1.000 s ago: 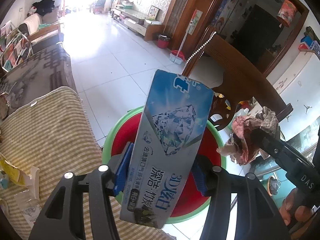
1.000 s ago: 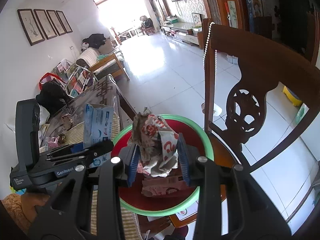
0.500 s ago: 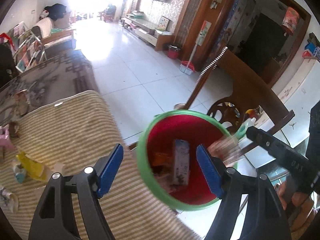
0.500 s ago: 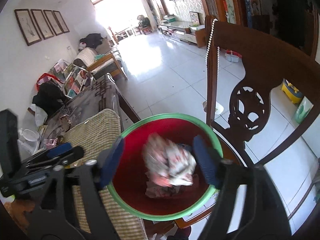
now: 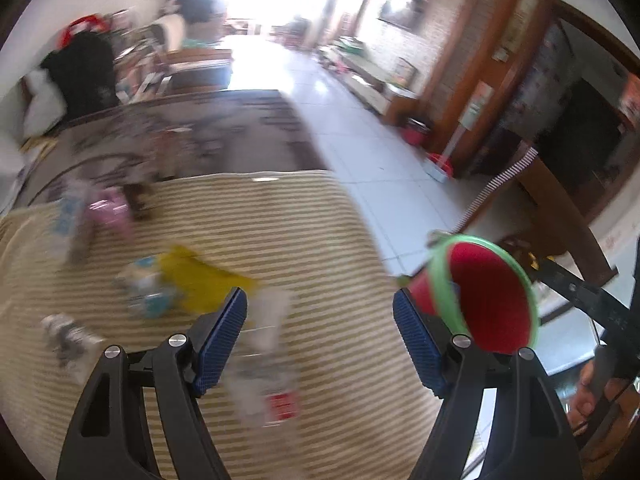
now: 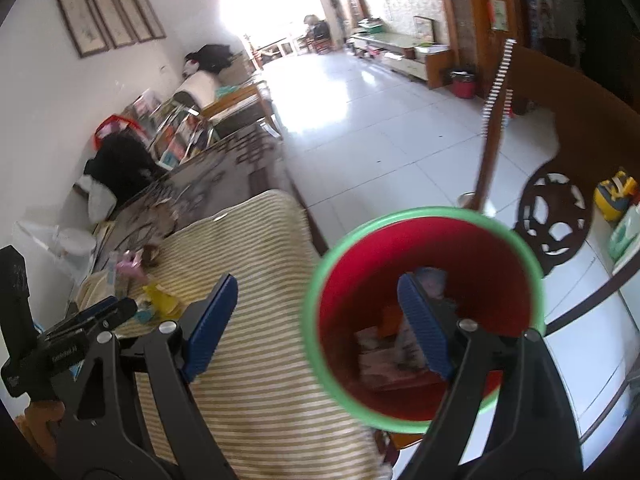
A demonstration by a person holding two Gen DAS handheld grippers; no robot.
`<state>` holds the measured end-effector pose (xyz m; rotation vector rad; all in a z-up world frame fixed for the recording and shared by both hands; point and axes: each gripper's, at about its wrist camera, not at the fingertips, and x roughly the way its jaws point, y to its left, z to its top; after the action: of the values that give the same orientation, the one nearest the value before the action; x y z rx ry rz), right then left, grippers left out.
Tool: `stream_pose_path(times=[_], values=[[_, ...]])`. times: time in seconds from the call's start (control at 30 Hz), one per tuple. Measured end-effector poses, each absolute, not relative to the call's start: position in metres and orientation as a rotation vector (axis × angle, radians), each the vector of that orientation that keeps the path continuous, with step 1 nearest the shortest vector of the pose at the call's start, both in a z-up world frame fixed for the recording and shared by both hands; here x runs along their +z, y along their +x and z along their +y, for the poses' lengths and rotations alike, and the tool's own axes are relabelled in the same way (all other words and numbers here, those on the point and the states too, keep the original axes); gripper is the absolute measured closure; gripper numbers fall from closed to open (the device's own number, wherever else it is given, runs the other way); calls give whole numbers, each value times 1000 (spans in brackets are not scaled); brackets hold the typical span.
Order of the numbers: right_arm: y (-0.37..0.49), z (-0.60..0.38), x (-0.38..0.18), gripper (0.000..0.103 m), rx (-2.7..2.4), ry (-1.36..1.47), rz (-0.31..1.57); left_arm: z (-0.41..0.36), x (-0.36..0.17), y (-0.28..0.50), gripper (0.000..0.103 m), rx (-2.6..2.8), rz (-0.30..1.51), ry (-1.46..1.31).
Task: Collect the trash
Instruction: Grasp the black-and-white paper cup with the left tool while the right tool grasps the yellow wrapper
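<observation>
Trash lies in two places. Some of it is already inside the red bin with a green rim (image 6: 532, 264), which stands just beside the right edge of the striped cloth (image 6: 256, 240). At the bottom of the bin I can see crumpled paper with print (image 6: 384, 356) and a bluish piece (image 6: 430, 280) farther in, but both are blurred and partly hidden by the gripper finger.

More trash is spread on the striped cloth in the left wrist view: a yellow wrapper (image 5: 204, 276) with a small blue and white packet (image 5: 146, 296) touching its left side, a pink item (image 5: 112, 212) farther away to the left, a clear wrapper with a red label (image 5: 276, 396) close to the camera, and a grey scrap (image 5: 64, 332) at the near left. All of them are blurred, so what they are exactly I cannot tell.

The left gripper (image 5: 320, 336) hangs over the cloth; its jaws are wide apart and nothing is between them. The jaws have just been opening.

The right gripper (image 6: 316, 328) hangs at the edge of the cloth, with its right finger (image 6: 424, 324) in front of the bin's mouth. Its jaws are also wide apart and hold nothing, and they have just been opening too.

A dark wooden chair (image 6: 560, 208) stands behind the bin, on the white tiled floor (image 6: 360, 128). A string of beads (image 6: 496, 80) hangs on the chair's post.
</observation>
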<state>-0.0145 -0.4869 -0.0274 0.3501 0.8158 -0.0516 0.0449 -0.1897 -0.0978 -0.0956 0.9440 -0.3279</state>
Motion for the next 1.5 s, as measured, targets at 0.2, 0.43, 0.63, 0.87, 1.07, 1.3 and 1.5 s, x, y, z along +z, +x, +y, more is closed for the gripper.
stream_pose_path(times=[0.2,0.43,0.63,0.87,1.07,1.3,1.5], values=[[-3,-424,-33,22,-15,303,857,-68,-124,52,31,-73,979,-240],[12,-355,-43,21,22,272,898,43,-191,58,26,167,1149,-554],[22,-309,-48,21,48,236,920,43,-230,91,24,78,1263,-581],[36,-276,-59,21,65,200,963,17,-231,115,52,-9,1263,-477],[66,-257,-77,21,108,127,1018,39,-240,122,85,-90,1298,-511],[120,-243,-118,21,189,-55,1140,53,-237,114,85,-93,1289,-503],[145,-225,-165,45,268,-174,1278,71,-231,90,83,-75,1275,-519]])
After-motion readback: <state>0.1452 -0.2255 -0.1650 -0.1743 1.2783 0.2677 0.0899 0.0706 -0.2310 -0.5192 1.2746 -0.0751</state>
